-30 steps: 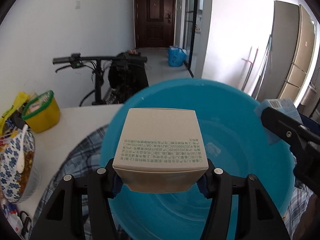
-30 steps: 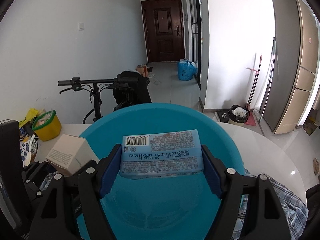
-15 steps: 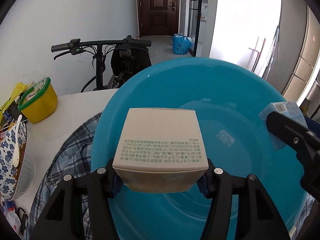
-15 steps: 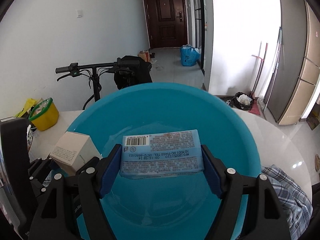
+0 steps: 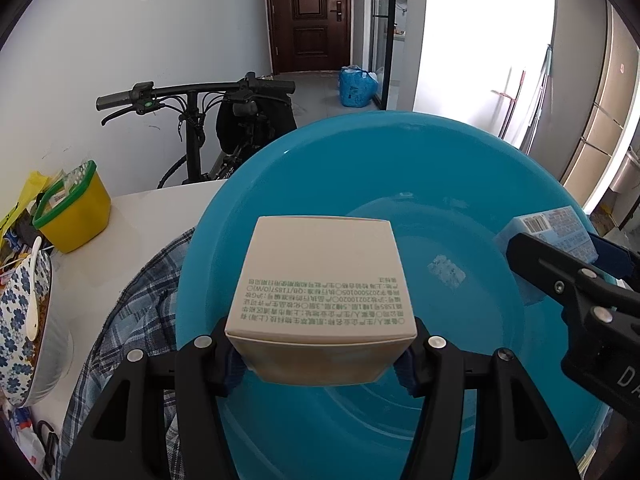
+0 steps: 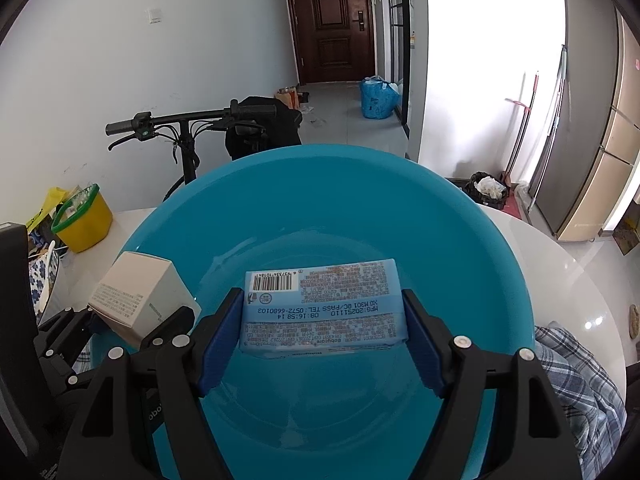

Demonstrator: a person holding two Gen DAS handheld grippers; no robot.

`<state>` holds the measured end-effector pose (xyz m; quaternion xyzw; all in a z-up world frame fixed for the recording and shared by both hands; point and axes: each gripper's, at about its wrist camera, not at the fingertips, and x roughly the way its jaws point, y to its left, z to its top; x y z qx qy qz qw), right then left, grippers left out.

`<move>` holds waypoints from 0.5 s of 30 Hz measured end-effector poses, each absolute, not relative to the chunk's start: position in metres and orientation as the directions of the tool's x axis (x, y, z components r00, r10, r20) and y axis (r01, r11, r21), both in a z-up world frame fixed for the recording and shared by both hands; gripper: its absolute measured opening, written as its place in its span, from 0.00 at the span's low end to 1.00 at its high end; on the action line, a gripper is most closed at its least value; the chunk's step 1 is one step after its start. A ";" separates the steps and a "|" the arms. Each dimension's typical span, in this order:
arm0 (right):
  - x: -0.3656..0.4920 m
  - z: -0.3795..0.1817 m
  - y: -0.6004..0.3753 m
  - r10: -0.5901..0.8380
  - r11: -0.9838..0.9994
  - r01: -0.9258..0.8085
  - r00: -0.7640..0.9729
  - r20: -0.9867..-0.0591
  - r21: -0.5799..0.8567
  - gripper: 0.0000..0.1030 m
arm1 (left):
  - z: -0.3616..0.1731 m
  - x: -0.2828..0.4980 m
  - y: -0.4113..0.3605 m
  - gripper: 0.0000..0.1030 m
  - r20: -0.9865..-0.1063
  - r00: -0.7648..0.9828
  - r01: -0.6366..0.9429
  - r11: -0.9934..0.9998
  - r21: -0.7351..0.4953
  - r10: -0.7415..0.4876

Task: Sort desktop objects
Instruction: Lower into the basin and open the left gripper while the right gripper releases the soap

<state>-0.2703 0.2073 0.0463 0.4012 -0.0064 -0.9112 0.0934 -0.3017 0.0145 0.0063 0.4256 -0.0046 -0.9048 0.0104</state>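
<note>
A big blue basin (image 5: 400, 152) (image 6: 304, 184) stands on the white table. My left gripper (image 5: 322, 354) is shut on a beige carton (image 5: 320, 280) and holds it above the basin's left inside; the carton shows in the right wrist view (image 6: 136, 300) too. My right gripper (image 6: 324, 332) is shut on a light blue packet (image 6: 324, 304) with a barcode, held over the basin's middle. That packet (image 5: 556, 232) and the right gripper appear at the right of the left wrist view.
A plaid cloth (image 5: 132, 304) (image 6: 580, 380) lies under the basin. A yellow tub with a green rim (image 5: 74, 210), a blue floral bowl with a spoon (image 5: 24, 312) and bags sit at the table's left. A bicycle (image 5: 192, 128) stands behind the table.
Both grippers have moved forward and lower over the basin with their loads still held. The basin's inside now fills more of both views.
</note>
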 end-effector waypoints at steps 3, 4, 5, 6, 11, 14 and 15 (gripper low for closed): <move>-0.271 0.046 0.208 -0.178 -0.982 0.168 -0.658 -0.732 0.088 0.72 | 0.004 -0.302 0.017 0.59 -0.777 -0.628 0.018 -0.999 0.043 -0.045; -0.271 0.046 0.209 -0.179 -0.982 0.167 -0.657 -0.732 0.090 0.72 | 0.003 -0.303 0.017 0.59 -0.780 -0.623 0.018 -0.998 0.053 -0.053; -0.271 0.046 0.208 -0.179 -0.982 0.167 -0.657 -0.732 0.090 0.72 | 0.002 -0.303 0.018 0.59 -0.782 -0.621 0.018 -0.998 0.061 -0.059; -0.271 0.047 0.209 -0.179 -0.982 0.166 -0.658 -0.732 0.091 0.72 | 0.002 -0.303 0.017 0.59 -0.781 -0.622 0.019 -0.998 0.058 -0.058; -0.271 0.046 0.209 -0.176 -0.983 0.160 -0.659 -0.731 0.092 0.72 | 0.002 -0.304 0.016 0.61 -0.790 -0.612 0.025 -0.999 0.031 -0.040; -0.273 0.044 0.209 -0.169 -0.984 0.154 -0.656 -0.736 0.089 0.72 | 0.001 -0.304 0.016 0.62 -0.797 -0.603 0.019 -0.999 0.040 -0.043; -0.274 0.044 0.209 -0.167 -0.984 0.153 -0.654 -0.738 0.087 0.72 | 0.002 -0.303 0.017 0.62 -0.796 -0.604 0.019 -0.999 0.042 -0.044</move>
